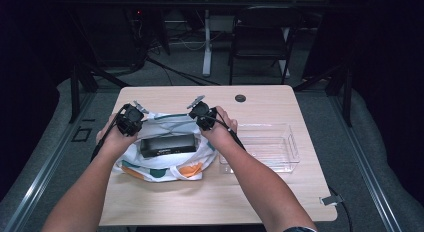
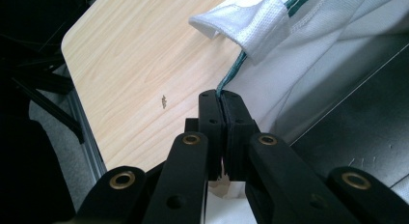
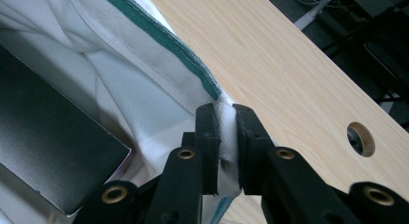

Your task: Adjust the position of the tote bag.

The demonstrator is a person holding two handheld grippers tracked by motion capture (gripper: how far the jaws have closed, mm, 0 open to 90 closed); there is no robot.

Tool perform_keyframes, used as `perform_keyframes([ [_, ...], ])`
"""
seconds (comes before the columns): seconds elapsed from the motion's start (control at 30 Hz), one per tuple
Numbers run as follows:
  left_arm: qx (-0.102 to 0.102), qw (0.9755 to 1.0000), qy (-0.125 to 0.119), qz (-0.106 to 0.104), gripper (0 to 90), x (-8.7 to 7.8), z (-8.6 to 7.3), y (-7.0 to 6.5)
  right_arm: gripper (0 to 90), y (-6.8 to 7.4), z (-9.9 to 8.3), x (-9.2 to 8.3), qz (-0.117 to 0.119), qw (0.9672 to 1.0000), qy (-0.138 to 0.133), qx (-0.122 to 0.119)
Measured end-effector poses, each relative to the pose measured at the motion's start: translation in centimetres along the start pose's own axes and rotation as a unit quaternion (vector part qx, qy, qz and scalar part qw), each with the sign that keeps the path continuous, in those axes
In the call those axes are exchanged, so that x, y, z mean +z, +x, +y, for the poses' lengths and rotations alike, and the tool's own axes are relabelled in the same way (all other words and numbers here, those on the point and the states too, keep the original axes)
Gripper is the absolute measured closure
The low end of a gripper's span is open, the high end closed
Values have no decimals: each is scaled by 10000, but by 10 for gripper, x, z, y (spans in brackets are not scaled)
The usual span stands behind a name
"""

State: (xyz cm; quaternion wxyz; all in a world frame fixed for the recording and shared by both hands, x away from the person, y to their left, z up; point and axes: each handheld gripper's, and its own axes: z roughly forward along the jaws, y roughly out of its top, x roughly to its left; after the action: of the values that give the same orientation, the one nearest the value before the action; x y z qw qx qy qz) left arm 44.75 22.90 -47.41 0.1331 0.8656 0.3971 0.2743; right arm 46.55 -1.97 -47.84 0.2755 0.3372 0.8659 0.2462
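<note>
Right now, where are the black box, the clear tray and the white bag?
black box [image 1: 167, 145], high view, its top face.
clear tray [image 1: 293, 143], high view, its right rim.
white bag [image 1: 150, 173], high view, its near fabric edge.

High view looks forward and down from above the table; each gripper view rides close behind its own jaws, facing along them; all three share the white bag and tabletop.

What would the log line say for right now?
left claw: shut on bag edge | right claw: shut on bag edge | white bag: held open on table | black box: inside bag
</note>
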Motion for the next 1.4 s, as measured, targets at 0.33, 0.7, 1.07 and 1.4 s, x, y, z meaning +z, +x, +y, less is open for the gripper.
perform_keyframes([
  [0.33, -49, 9998, 118, -121, 889, 9, 1, -1, 814, 0, -1, 7, 5, 10000, 62, 72],
  [0.7, -196, 9991, 261, -286, 889, 22, 1, -6, 814, 0, -3, 17, 5, 9996, 240, 116],
  [1.07, -283, 9980, 383, -420, 889, 28, 1, -8, 803, 0, -2, 15, 73, 9994, 319, 111],
  [1.4, -296, 9979, 379, -430, 889, 28, 2, -8, 651, -6, -1, -9, 325, 9988, -187, 321],
])
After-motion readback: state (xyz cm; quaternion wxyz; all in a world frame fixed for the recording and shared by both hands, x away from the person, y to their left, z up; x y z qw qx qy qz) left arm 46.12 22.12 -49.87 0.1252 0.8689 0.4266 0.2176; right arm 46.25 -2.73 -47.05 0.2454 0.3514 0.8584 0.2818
